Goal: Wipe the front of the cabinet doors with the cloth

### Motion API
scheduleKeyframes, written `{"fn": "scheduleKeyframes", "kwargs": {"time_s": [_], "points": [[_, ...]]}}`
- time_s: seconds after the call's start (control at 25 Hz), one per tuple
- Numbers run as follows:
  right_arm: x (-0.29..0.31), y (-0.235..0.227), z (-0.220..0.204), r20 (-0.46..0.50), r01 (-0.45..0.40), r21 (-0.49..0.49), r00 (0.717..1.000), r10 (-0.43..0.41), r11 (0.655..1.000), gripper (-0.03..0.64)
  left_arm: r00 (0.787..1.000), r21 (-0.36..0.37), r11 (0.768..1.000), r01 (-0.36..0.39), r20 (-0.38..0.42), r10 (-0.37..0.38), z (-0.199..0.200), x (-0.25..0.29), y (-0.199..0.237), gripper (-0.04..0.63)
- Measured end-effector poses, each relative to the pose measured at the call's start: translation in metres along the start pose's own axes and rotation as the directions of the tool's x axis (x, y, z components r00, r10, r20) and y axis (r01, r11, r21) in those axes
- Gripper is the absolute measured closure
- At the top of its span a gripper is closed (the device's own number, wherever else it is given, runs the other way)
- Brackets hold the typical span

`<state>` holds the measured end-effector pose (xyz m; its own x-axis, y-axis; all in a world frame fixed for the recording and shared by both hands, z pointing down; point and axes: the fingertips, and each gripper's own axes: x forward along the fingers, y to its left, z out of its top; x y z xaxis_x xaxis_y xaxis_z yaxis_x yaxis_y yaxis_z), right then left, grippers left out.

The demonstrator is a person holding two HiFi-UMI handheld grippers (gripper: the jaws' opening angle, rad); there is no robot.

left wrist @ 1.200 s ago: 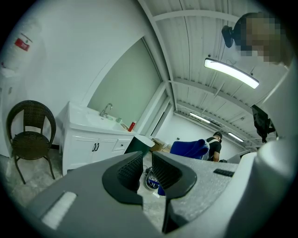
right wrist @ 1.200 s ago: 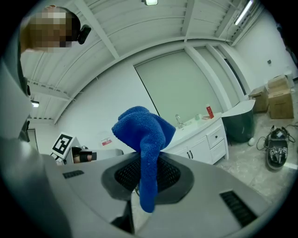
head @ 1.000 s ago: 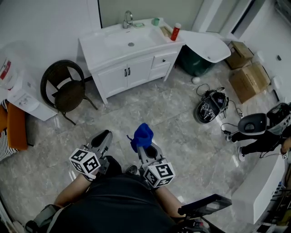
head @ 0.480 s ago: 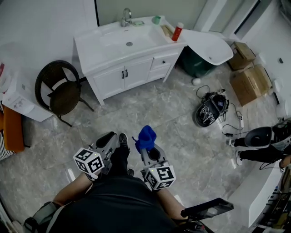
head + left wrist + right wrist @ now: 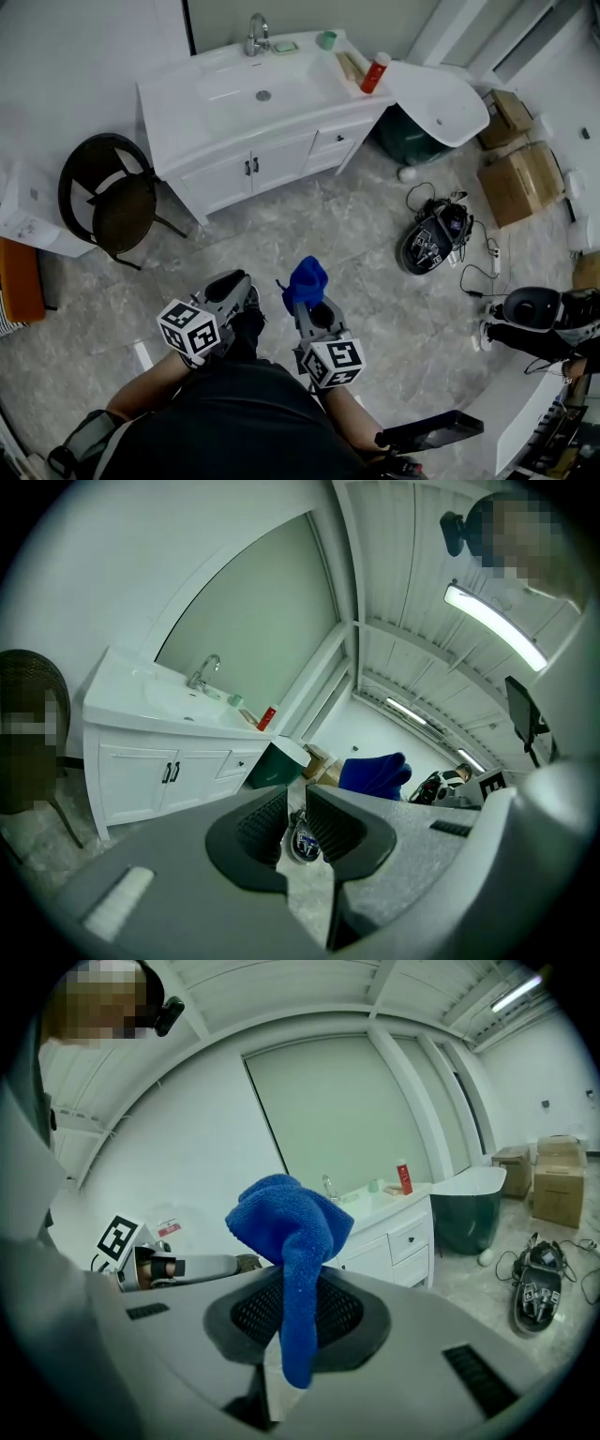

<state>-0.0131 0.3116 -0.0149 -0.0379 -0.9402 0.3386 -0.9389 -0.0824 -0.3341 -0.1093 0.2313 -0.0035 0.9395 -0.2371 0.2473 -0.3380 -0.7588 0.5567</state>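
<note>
Right gripper view: my right gripper (image 5: 298, 1321) is clenched on the cloth (image 5: 286, 1227). The blue wad bunches above the jaws and a tail hangs down between the pads. In the left gripper view my left gripper (image 5: 295, 829) has its jaws drawn almost together, only a slit between them and nothing held.

The doors (image 5: 248, 171) are well apart from me, across bare floor under the sink, so I judge the step in hand is closing in, with no wiping begun.

To do it well I should:
- get near and low enough that the wad meets the panel square, not at a slant;
- press with the bunched top of the cloth, so the hard jaws never scrape the white paint;
- sweep each door in overlapping passes from its top edge down;
- ease around the two dark handles (image 5: 251, 166) at the middle seam, where the tail could snag.

The grip looks narrow, so I'd push gently or the cloth may drag out.
</note>
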Motion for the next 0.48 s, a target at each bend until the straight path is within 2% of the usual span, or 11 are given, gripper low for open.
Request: {"fn": "scheduleKeyframes", "kwargs": {"time_s": [0.24,0.48], "points": [[0.060,-0.008,0.023,-0.042,-0.024,-0.015,0.999,0.023,1.000,0.565,0.999,-0.028,0.999,-0.033,0.031,0.034,0.038,0.019,0.048,0.532],[0.112,-0.015,0.030,-0.077,-0.069,-0.022,0.995,0.067,0.997,0.565,0.993,-0.037,0.994,-0.104,0.050,0.105,0.061,0.026,0.088,0.532]]}}
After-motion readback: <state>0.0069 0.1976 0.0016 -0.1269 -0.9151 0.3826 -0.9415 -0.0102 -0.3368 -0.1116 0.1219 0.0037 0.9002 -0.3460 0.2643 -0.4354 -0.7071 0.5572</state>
